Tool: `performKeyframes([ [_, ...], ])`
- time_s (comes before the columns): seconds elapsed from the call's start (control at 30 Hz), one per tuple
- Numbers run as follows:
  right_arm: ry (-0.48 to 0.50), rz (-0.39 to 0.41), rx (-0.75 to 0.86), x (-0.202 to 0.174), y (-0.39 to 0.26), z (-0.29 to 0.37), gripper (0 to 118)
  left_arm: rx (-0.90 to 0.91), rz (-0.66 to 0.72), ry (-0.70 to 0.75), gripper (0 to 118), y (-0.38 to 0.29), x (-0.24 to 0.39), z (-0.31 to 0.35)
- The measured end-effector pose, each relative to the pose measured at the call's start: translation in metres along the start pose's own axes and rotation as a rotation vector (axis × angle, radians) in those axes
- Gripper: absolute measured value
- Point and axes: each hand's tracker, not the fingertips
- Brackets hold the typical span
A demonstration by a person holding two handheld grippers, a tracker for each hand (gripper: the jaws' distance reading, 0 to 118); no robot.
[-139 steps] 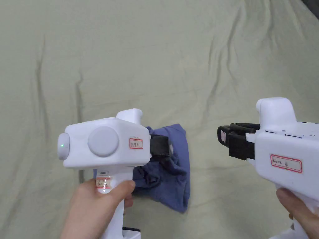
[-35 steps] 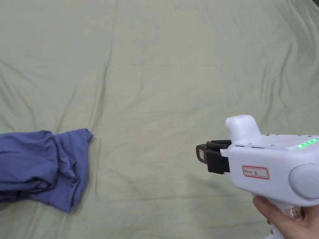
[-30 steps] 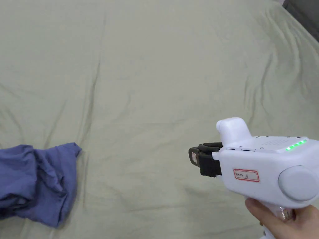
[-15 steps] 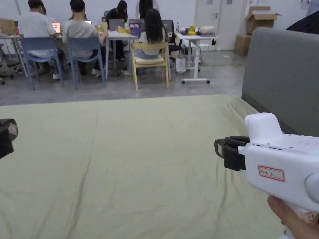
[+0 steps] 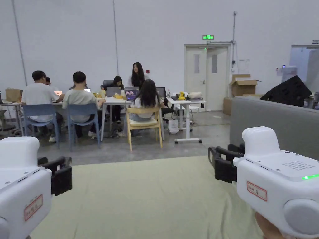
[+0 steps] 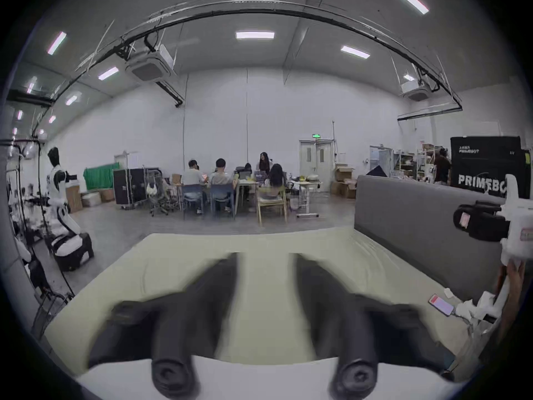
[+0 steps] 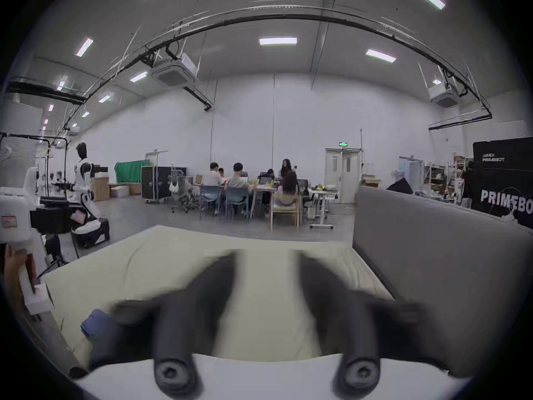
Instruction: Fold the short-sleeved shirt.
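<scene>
Both tongs are held level above a pale green bed sheet (image 5: 149, 199), pointing out toward the room. The left tongs (image 6: 264, 265) stand with a clear gap between the jaws and grip nothing; the right tongs (image 7: 266, 262) are likewise parted and empty. The blue short-sleeved shirt (image 7: 93, 324) lies bunched on the sheet low and to the left of the right tongs, apart from them, partly hidden behind the left jaw. To the right of the right tongs rises a grey padded headboard (image 5: 274, 115). Ahead of both tongs, past the sheet's far edge, is a grey floor (image 5: 140, 149) and a group of people (image 5: 78, 96) seated on chairs around white desks (image 5: 187, 101), 1 person standing. Beyond them is a white wall with a double door (image 5: 205, 77), and cardboard boxes (image 5: 243, 85) stand beside it. A white humanoid robot (image 6: 59, 201) stands far left of the left tongs.
</scene>
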Motion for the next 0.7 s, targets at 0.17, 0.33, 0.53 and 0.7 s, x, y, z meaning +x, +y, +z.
performKeyframes([
  [0.17, -0.040, 0.018, 0.014, -0.016, -0.012, -0.005, 118, -0.052, 0.010, -0.009, 98, -0.007, 0.000, 0.000],
  [0.33, -0.022, 0.012, -0.015, -0.014, -0.015, -0.011, 118, -0.012, 0.033, 0.019, 100, -0.010, -0.001, 0.002],
  [0.53, 0.018, 0.020, -0.011, -0.010, -0.011, -0.006, 118, 0.049, 0.006, 0.064, 103, -0.017, -0.001, 0.003],
  [0.7, 0.012, 0.023, -0.044, -0.011, -0.021, -0.010, 118, 0.069, -0.064, 0.076, 107, -0.027, 0.004, 0.003],
])
